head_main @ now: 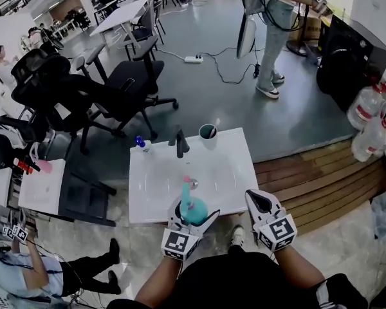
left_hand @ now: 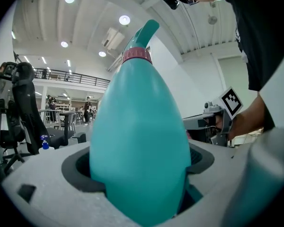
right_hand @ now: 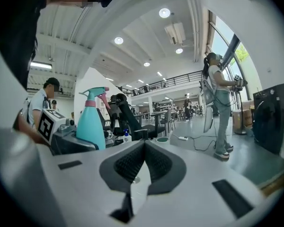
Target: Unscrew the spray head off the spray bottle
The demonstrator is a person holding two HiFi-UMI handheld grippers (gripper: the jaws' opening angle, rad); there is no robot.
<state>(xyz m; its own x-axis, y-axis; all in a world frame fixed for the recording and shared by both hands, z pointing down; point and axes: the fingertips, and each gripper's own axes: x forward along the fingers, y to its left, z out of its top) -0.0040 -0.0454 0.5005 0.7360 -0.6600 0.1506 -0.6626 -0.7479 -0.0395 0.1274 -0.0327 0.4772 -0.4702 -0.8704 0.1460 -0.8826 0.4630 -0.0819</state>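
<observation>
Left claw [head_main: 192, 219] is shut tight on the spray bottle [left_hand: 139, 141], one jaw on each side of its fat round belly. Right claw [head_main: 257, 199] is closed all the way and holds nothing. It sits just beside the bottle, not touching it.

The bottle is blue-green and shaped like an egg, wide at the bottom and thin at the top. A pink ring [left_hand: 137, 55] goes round its neck. Above the ring sits the spray head [left_hand: 144, 34], blue-green too, with a pink trigger. It is still on the bottle. The bottle stands up straight at the near edge of the white table [head_main: 225, 166], close to the person.

Most of the table top is bare. At the far edge stand a cup [head_main: 208, 132], a dark thing [head_main: 179, 143] and a small bottle with a blue top [head_main: 141, 144]. Past the table are black office chairs [head_main: 125, 82]. On the right is a strip of wood floor [head_main: 321, 179], with open grey floor beyond it.
</observation>
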